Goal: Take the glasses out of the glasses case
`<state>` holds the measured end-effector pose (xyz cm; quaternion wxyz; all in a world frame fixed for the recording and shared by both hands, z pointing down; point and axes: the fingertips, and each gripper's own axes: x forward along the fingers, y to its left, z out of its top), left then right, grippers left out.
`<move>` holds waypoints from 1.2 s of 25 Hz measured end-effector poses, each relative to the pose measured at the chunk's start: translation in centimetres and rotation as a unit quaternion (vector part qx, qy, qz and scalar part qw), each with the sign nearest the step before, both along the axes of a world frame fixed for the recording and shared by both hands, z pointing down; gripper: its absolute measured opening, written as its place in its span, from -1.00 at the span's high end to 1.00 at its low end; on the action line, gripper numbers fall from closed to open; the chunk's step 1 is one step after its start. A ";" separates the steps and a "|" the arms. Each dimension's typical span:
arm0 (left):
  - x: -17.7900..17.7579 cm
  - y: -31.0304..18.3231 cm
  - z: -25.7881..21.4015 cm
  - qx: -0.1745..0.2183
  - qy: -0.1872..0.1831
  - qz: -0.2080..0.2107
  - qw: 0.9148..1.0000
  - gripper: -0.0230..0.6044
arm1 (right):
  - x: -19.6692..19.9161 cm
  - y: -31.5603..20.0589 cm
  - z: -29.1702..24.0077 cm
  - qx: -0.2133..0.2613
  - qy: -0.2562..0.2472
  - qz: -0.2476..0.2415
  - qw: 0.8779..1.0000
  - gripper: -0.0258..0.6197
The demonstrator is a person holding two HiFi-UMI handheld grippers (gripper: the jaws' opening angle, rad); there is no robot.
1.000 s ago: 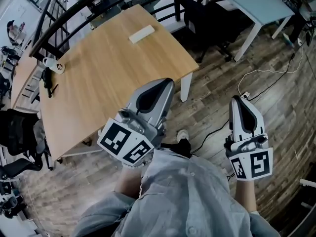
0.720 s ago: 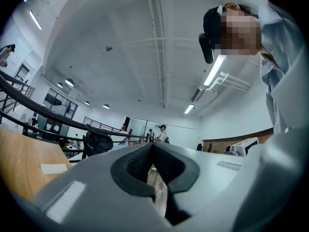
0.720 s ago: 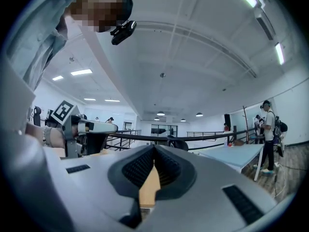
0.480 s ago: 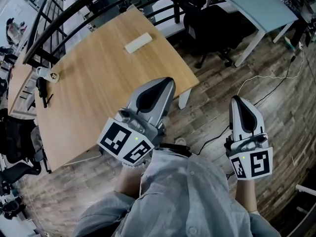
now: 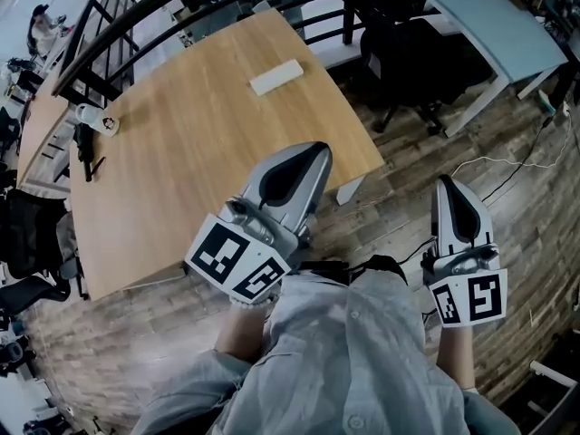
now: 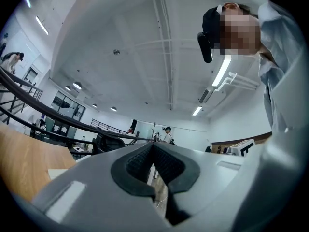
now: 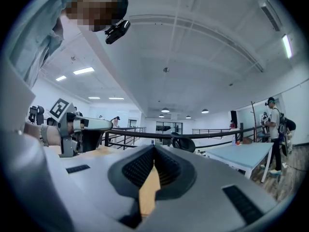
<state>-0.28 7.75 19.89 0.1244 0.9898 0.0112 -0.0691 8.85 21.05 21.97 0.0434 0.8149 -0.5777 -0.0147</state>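
Head view: the left tool [image 5: 306, 159] and the right tool [image 5: 450, 193] are held out before the person's grey shirt [image 5: 344, 352], well apart from each other, and neither carries anything. The left tool's tip overlaps the near edge of the wooden bench [image 5: 181, 161]. The right tool is over the plank floor [image 5: 507, 198], right of the bench. The glasses case [image 5: 276, 77], pale and oblong, lies on the far part of the bench, well clear of both tools. Left gripper view: the pads [image 6: 139, 161] meet at the tip, with nothing between them and nothing touched. Right gripper view: the pads [image 7: 137, 166] likewise meet, closed on nothing. Bench wood shows through the slit below them, and the left tool stands at the left. Against the frame a second ago, both tools keep the same closed pose, while the bench and the case sit lower and further right in the head view.
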 end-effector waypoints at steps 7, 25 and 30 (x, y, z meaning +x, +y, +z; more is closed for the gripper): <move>-1.9 -2.1 0.0 0.011 -0.006 -0.048 0.999 0.91 | -0.3 -1.8 -0.6 0.003 0.006 -0.027 1.000 0.92; 0.4 -7.0 0.5 0.008 -0.010 -0.131 0.991 0.92 | 3.7 -9.0 0.5 0.012 0.000 -0.116 0.993 0.92; 3.2 -8.7 0.3 0.001 -0.016 -0.162 0.987 0.92 | 7.0 -11.9 0.6 0.007 -0.007 -0.153 0.988 0.92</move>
